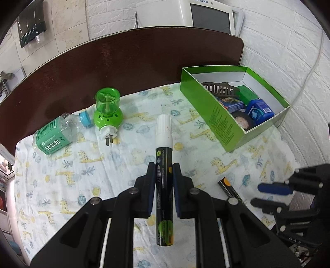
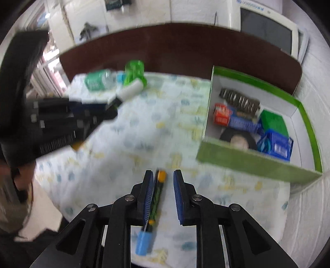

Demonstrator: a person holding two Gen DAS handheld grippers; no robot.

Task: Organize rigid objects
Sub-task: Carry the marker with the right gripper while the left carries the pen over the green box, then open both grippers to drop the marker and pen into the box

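Observation:
My left gripper point(image 1: 164, 167) is shut on a black marker with a white cap point(image 1: 164, 156) and holds it above the giraffe-print cloth point(image 1: 123, 156). In the right wrist view this gripper point(image 2: 107, 111) shows at the left with the white cap point(image 2: 132, 89) sticking out. My right gripper point(image 2: 163, 175) is open, its jaws on either side of a second black marker with a blue cap point(image 2: 153, 208) that lies on the cloth. The green box point(image 1: 218, 119) holds several small items; it stands at the right point(image 2: 247, 162).
A green plug-in repellent point(image 1: 107, 109) and a lying green-label bottle point(image 1: 55, 136) rest on the cloth's far left. The dark wood table point(image 1: 144, 57) extends beyond. A white brick wall point(image 1: 299, 82) is close on the right. A white monitor point(image 1: 210, 16) stands behind.

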